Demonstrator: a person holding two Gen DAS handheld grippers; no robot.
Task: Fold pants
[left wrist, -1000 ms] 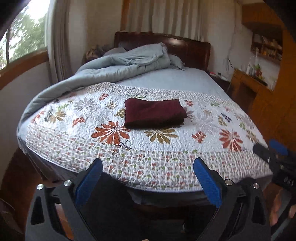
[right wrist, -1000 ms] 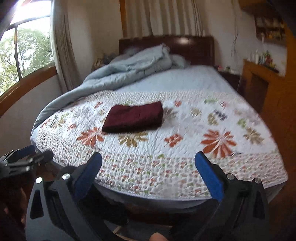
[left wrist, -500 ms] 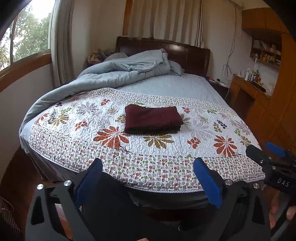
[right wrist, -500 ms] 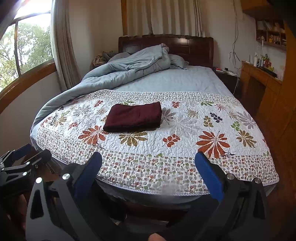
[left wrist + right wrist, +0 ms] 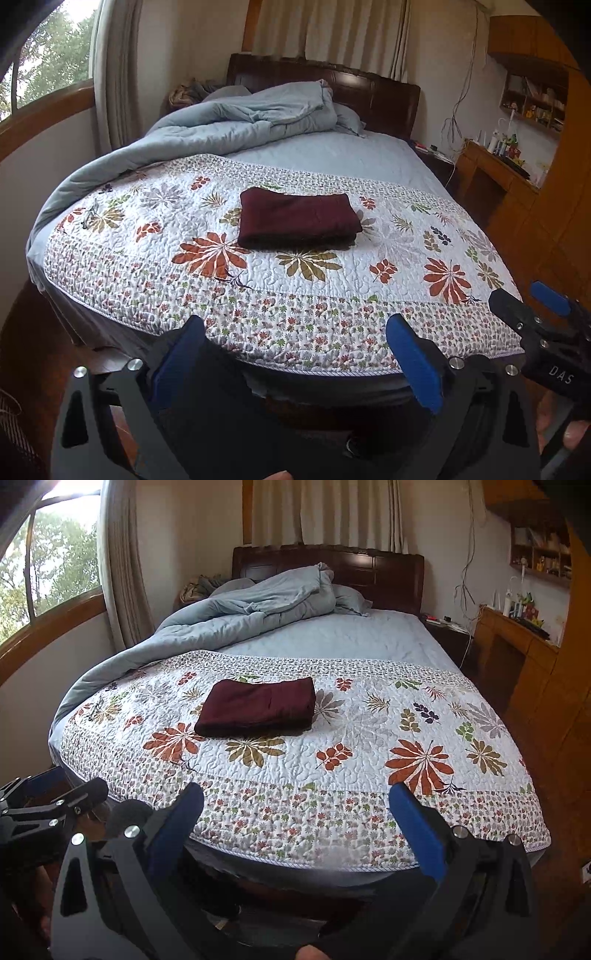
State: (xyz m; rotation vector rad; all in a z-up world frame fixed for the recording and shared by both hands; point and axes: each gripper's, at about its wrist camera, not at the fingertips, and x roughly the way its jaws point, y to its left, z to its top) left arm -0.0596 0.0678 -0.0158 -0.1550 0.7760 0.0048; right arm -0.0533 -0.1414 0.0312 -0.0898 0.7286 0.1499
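By the window side, a rumpled grey-blue comforter (image 5: 236, 122) hides the pillows and part of the headboard (image 5: 388, 576). The left gripper (image 5: 295, 354) hangs off the bed's foot edge, fingers spread wide, empty. The maroon pants (image 5: 297, 219) lie folded on the floral quilt (image 5: 332, 295), left of centre. The right gripper (image 5: 295, 830) is likewise wide apart, empty. Shelf (image 5: 539, 557) contents are too small to make out.

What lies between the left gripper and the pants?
Only floral quilt lies between the left gripper and the folded pants, as the left wrist view shows.
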